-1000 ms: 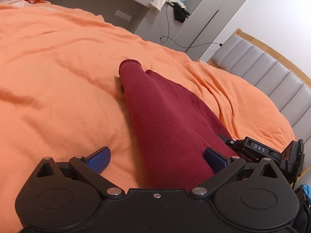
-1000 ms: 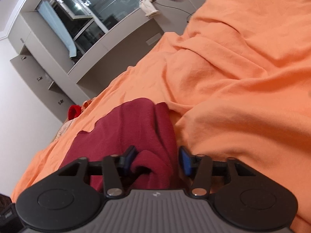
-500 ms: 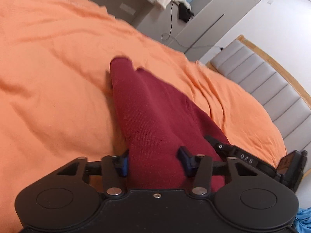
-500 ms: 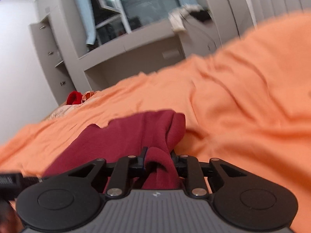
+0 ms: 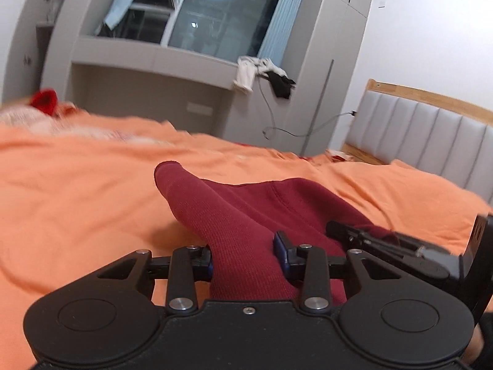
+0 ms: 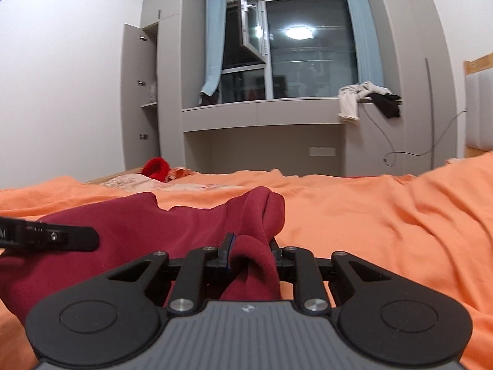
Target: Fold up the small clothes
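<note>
A dark red knit garment (image 5: 277,203) lies on the orange bed cover (image 5: 77,200), partly lifted at its near edge. My left gripper (image 5: 246,246) has its jaws closing, and its blue pads press on a ribbed sleeve of the garment that runs forward to a cuff (image 5: 168,169). In the right wrist view the same garment (image 6: 148,225) spreads to the left, and my right gripper (image 6: 251,246) is shut on a bunched fold of it. Each gripper shows in the other's view: the right one (image 5: 385,240) at the garment's right side, the left one (image 6: 49,237) at its left.
A padded grey headboard (image 5: 425,135) stands at the right. A bright red item and pale cloth (image 6: 155,168) lie at the bed's far edge. Beyond it are grey cabinets, a window ledge with draped clothes (image 6: 363,95) and a hanging cable (image 6: 391,157).
The left jaws went from wide open around the sleeve to closed on it, and the right jaws closed on the fold. Both grippers rose and levelled out, lifting the garment's near edge.
</note>
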Motion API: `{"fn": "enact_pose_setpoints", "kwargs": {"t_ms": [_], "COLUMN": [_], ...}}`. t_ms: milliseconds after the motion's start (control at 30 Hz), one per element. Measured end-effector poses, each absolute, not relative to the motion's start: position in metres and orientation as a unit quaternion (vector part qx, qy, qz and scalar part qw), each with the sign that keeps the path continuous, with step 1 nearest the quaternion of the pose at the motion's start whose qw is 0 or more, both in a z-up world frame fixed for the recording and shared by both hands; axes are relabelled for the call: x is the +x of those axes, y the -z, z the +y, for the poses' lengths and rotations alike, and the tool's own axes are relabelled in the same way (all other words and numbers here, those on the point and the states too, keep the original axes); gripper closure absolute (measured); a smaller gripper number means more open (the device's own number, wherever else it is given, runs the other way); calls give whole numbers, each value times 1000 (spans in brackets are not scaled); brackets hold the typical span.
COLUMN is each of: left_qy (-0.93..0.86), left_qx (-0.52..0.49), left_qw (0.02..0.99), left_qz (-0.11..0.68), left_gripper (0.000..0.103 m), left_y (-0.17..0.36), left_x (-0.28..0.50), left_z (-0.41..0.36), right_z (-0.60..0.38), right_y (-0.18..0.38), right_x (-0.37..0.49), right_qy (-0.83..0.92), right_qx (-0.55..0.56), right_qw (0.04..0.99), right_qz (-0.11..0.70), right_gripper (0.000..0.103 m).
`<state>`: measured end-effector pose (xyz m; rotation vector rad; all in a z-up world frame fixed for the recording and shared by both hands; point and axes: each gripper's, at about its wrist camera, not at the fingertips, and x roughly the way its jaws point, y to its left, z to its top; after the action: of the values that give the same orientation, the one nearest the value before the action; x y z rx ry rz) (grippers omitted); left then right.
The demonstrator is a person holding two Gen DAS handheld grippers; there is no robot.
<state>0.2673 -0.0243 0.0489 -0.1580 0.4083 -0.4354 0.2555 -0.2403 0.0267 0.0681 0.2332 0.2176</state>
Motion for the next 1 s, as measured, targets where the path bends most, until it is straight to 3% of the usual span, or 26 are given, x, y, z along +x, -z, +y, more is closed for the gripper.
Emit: {"fn": "enact_pose_setpoints", "kwargs": {"t_ms": [300, 500, 600, 733, 800, 933, 1000], "left_qy": [173, 154, 145, 119, 116, 93, 79], "left_qx": [-99, -92, -90, -87, -87, -86, -81], "left_qw": [943, 947, 949, 954, 955, 963, 968], "left_qz": [267, 267, 266, 262, 258, 239, 224], "left_gripper": [62, 54, 47, 20, 18, 1, 1], "left_y": [-10, -14, -15, -21, -26, -37, -43], "left_x": [284, 280, 279, 274, 270, 261, 253], "left_z": [4, 6, 7, 8, 8, 9, 9], "right_z": [-234, -242, -246, -255, -258, -265, -266], "right_y": [4, 6, 2, -1, -3, -10, -14], "right_x": [279, 274, 274, 270, 265, 251, 241], "right_qy": [-117, -107, -103, -105, -103, -99, -99], "right_qx": [29, 43, 52, 68, 74, 79, 74], "right_qw": [976, 975, 976, 975, 975, 978, 980], "right_qz": [182, 188, 186, 184, 181, 165, 155], "right_gripper": [79, 66, 50, 34, 27, 8, 1]}}
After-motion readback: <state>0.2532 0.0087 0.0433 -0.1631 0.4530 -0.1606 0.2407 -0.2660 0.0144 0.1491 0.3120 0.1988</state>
